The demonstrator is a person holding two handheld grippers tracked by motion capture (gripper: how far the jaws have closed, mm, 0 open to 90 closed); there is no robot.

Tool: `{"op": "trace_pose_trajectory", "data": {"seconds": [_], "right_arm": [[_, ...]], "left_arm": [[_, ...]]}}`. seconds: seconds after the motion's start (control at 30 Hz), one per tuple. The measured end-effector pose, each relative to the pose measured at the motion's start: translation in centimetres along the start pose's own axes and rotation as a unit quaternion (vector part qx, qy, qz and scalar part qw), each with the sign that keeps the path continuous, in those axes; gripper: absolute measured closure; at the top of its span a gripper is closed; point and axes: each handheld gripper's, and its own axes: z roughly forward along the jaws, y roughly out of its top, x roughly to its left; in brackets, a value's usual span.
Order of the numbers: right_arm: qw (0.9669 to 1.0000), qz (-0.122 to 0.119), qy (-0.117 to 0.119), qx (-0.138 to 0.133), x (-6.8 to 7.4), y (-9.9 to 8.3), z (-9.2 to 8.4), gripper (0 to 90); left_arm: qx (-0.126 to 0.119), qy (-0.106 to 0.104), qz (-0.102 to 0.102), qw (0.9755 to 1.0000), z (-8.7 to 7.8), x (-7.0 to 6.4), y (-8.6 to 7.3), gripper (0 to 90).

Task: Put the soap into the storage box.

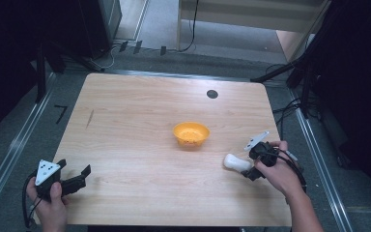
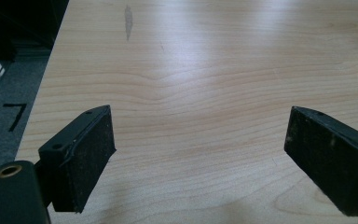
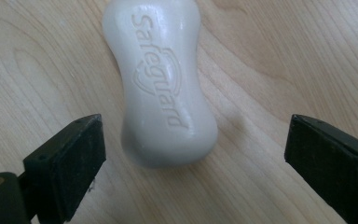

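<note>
A white bar of soap (image 3: pixel 161 88) with raised lettering lies flat on the wooden table (image 1: pixel 140 116), seen also in the high view as the soap (image 1: pixel 235 162) at the right front. My right gripper (image 3: pixel 193 161) hovers just over its near end, jaws wide on either side and not touching it. In the high view the right gripper (image 1: pixel 251 166) is held by a hand right beside the soap. An orange bowl (image 1: pixel 191 134) sits mid-table, left of and beyond the soap. My left gripper (image 1: pixel 77 176) rests at the front left corner, open, with bare wood between its jaws (image 2: pixel 200 158).
A small black disc (image 1: pixel 212 94) lies near the table's far edge. A dark streak (image 1: pixel 90 118) marks the wood at the left. Metal rails and cables run along the floor on both sides of the table.
</note>
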Motion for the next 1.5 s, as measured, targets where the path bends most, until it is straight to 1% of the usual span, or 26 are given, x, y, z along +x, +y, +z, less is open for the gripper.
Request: {"op": "trace_pose_trajectory", "data": {"seconds": [0.03, 0.07, 0.1, 0.2, 0.27, 0.33, 0.37, 0.4, 0.5, 0.53, 0.57, 0.7, 0.77, 0.87, 0.9, 1.03, 1.07, 1.13, 1.23, 1.27, 1.3, 1.37, 1.4, 1.43, 1.5], "right_arm": [[1.0000, -0.007, 0.006, 0.001, 0.1, 0.3, 0.2, 11.0], [1.0000, -0.007, 0.006, 0.001, 0.1, 0.3, 0.2, 11.0], [0.9998, -0.009, 0.015, 0.007, 0.2, 0.5, 0.4, 13.7], [0.9997, -0.010, 0.017, 0.013, 0.3, 0.8, 0.6, 14.4], [0.9996, -0.012, 0.019, 0.018, 0.4, 1.1, 0.7, 17.6], [0.9995, -0.014, 0.024, 0.016, 0.3, 1.3, 0.8, 21.1], [0.9995, -0.009, 0.026, 0.018, 0.4, 1.4, 0.8, 23.2], [0.9995, -0.009, 0.026, 0.018, 0.4, 1.4, 0.8, 23.2], [0.9991, -0.014, 0.034, 0.022, 0.3, 1.7, 1.0, 30.2], [0.9987, -0.007, 0.042, 0.028, 0.3, 1.9, 1.2, 37.1], [0.9982, -0.009, 0.051, 0.031, 0.2, 2.0, 1.2, 37.1], [0.9980, -0.010, 0.053, 0.034, 0.2, 2.2, 1.3, 39.4], [0.9979, -0.009, 0.054, 0.034, 0.2, 2.5, 1.3, 42.7], [0.9980, -0.008, 0.053, 0.033, 0.2, 2.7, 1.3, 44.2], [0.9979, -0.012, 0.055, 0.032, 0.2, 2.8, 1.3, 44.3], [0.9979, -0.016, 0.049, 0.040, 0.4, 3.0, 1.4, 45.0], [0.9977, -0.018, 0.044, 0.048, 0.5, 3.1, 1.6, 45.7], [0.9976, -0.024, 0.042, 0.050, 0.6, 3.2, 1.8, 46.2], [0.9973, -0.021, 0.043, 0.056, 0.6, 3.4, 1.9, 46.8], [0.9970, -0.027, 0.044, 0.059, 0.7, 3.5, 2.0, 48.9], [0.9967, -0.033, 0.041, 0.062, 0.7, 3.5, 2.1, 49.0], [0.9967, -0.034, 0.036, 0.064, 0.9, 3.6, 2.3, 49.1], [0.9965, -0.040, 0.030, 0.067, 1.1, 3.6, 2.5, 49.3], [0.9963, -0.044, 0.031, 0.067, 1.1, 3.7, 2.5, 49.4], [0.9963, -0.043, 0.030, 0.068, 1.2, 3.7, 2.4, 49.7]], "left_arm": [[0.000, -0.001, 0.000, 1.0000, 0.0, 0.0, 0.0, 8.9], [0.000, -0.001, 0.000, 1.0000, 0.0, 0.0, 0.0, 8.9], [0.000, 0.000, -0.001, 1.0000, 0.0, 0.0, 0.0, 8.9], [0.000, -0.001, -0.001, 1.0000, 0.0, 0.0, 0.0, 8.9], [0.001, -0.001, -0.001, 1.0000, 0.0, 0.0, 0.0, 8.9], [0.001, -0.001, -0.002, 1.0000, 0.0, 0.0, 0.0, 8.9], [0.001, -0.001, -0.002, 1.0000, 0.0, 0.0, 0.0, 8.9], [0.001, -0.001, -0.002, 1.0000, 0.0, 0.0, 0.0, 8.9], [0.001, -0.001, -0.002, 1.0000, 0.0, 0.0, 0.0, 8.9], [0.000, -0.001, -0.003, 1.0000, 0.0, 0.0, 0.0, 8.9], [0.000, -0.002, -0.002, 1.0000, 0.0, 0.1, 0.0, 8.9], [0.000, -0.002, -0.003, 1.0000, 0.0, 0.1, 0.0, 8.9], [0.000, -0.003, -0.004, 1.0000, 0.0, 0.0, 0.0, 8.9], [0.000, -0.003, -0.004, 1.0000, 0.0, 0.1, 0.0, 8.9], [0.000, -0.003, -0.004, 1.0000, 0.0, 0.1, 0.0, 8.9], [0.000, -0.003, -0.004, 1.0000, 0.0, 0.1, 0.0, 8.9], [0.000, -0.003, -0.004, 1.0000, 0.0, 0.1, 0.0, 8.9], [0.000, -0.003, -0.004, 1.0000, 0.0, 0.1, 0.0, 8.9], [0.000, -0.003, -0.004, 1.0000, 0.0, 0.1, 0.0, 8.9], [0.000, -0.004, -0.005, 1.0000, 0.0, 0.1, 0.0, 8.9], [0.000, -0.004, -0.005, 1.0000, 0.0, 0.1, 0.0, 8.9], [0.001, -0.004, -0.005, 1.0000, 0.0, 0.1, 0.0, 8.9], [-0.001, -0.003, -0.005, 1.0000, 0.0, 0.1, 0.0, 8.9], [-0.001, -0.003, -0.005, 1.0000, 0.0, 0.1, 0.0, 8.9], [-0.001, -0.004, -0.006, 1.0000, 0.0, 0.1, 0.0, 8.9]]}}
